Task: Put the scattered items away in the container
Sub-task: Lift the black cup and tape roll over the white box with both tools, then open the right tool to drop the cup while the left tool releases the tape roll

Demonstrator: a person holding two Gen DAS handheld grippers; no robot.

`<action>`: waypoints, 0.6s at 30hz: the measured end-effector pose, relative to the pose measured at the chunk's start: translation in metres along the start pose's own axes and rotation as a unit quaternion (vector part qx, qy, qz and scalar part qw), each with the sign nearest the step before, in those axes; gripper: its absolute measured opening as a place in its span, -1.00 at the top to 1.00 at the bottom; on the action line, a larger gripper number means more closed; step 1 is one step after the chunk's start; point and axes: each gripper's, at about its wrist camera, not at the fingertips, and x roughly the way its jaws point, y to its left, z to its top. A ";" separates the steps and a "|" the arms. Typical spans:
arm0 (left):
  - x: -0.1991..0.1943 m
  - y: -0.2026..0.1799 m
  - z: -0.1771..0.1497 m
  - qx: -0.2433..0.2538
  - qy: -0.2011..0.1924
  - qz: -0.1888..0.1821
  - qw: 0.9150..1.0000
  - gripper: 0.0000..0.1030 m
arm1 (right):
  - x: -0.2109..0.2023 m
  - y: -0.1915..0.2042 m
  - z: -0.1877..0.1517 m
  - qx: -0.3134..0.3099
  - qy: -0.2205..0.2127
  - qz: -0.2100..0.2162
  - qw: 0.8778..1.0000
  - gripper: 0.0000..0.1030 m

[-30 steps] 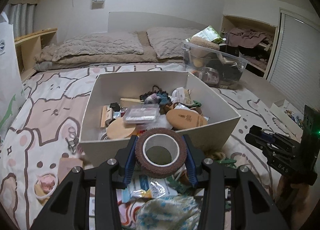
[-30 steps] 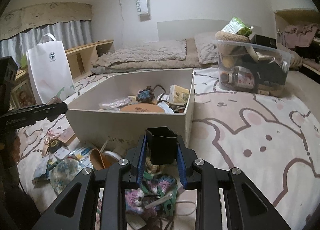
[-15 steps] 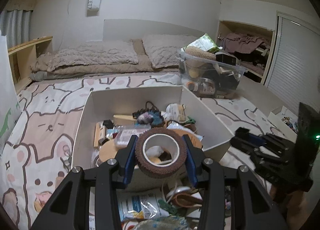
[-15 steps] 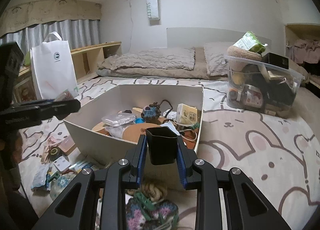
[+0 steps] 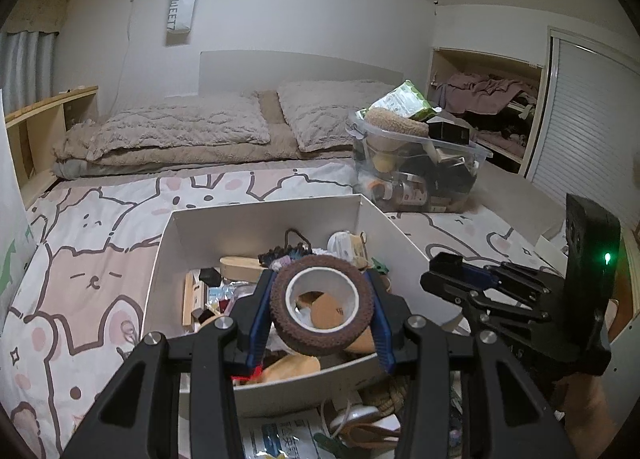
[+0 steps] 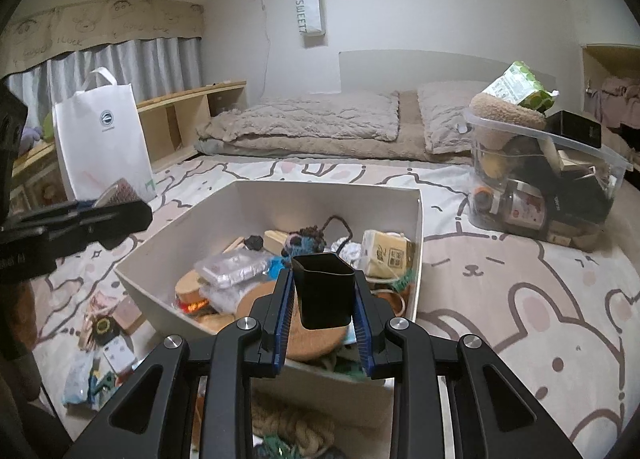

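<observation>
The bed [image 5: 100,227], under a cartoon-animal cover, spreads beneath and ahead of both sets of jaws, with pillows [image 5: 180,127] at its far end. A white box [image 6: 416,243] sits open-topped on it, straight ahead of and below both grippers, already part-filled with small clutter: a cork disc [image 6: 316,333], a clear packet [image 6: 232,265], a yellow carton [image 6: 386,253], a wooden block [image 5: 240,267]. Beyond and right of the jaws stands a clear tub [image 5: 420,171], heaped full. A white tote [image 6: 100,139] leans far off to the left of the right gripper. The left gripper [image 5: 320,317] is clenched on a brown tape roll [image 5: 320,311], its blue pads pressing both sides, hole facing the camera, the roll poised above the box's near wall. The right gripper [image 6: 322,301] grasps a black cup [image 6: 324,291], mouth upward, pinched between its pads over the box's near edge. Scattered bits [image 6: 100,339] still lie on the cover below and left of the right jaws, and a coil of rope [image 6: 296,427] lies just under them, outside the box.
</observation>
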 end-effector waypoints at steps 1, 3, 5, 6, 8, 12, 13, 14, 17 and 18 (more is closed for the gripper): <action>0.001 0.001 0.001 -0.001 0.000 0.001 1.000 0.17 | 0.002 -0.001 0.003 0.001 0.001 0.000 1.000 0.45; 0.006 0.005 0.002 -0.003 0.002 0.003 1.000 0.17 | 0.008 -0.004 0.010 0.002 0.006 0.002 1.000 0.45; 0.011 0.008 0.004 -0.004 0.005 0.008 1.000 0.17 | 0.015 -0.007 0.016 0.005 0.015 0.005 1.000 0.45; 0.013 0.010 0.005 -0.005 0.006 0.009 1.000 0.17 | 0.018 -0.009 0.018 0.005 0.019 0.006 1.000 0.45; 0.018 0.014 0.007 -0.008 0.008 0.011 1.000 0.17 | 0.027 -0.012 0.023 0.007 0.031 0.012 0.999 0.45; 0.028 0.021 0.010 -0.017 0.014 0.009 1.000 0.17 | 0.041 -0.015 0.030 0.004 0.058 0.011 0.998 0.45; 0.030 0.023 0.010 -0.020 0.016 0.009 1.000 0.17 | 0.046 -0.015 0.031 0.001 0.066 0.008 0.998 0.45; 0.033 0.024 0.010 -0.021 0.018 0.009 1.000 0.17 | 0.048 -0.016 0.032 -0.002 0.072 0.005 0.997 0.45; 0.039 0.028 0.009 -0.025 0.023 0.010 0.999 0.17 | 0.059 -0.016 0.034 -0.019 0.100 -0.005 0.995 0.45; 0.040 0.029 0.008 -0.027 0.025 0.010 0.999 0.17 | 0.061 -0.016 0.033 -0.027 0.108 -0.013 0.994 0.45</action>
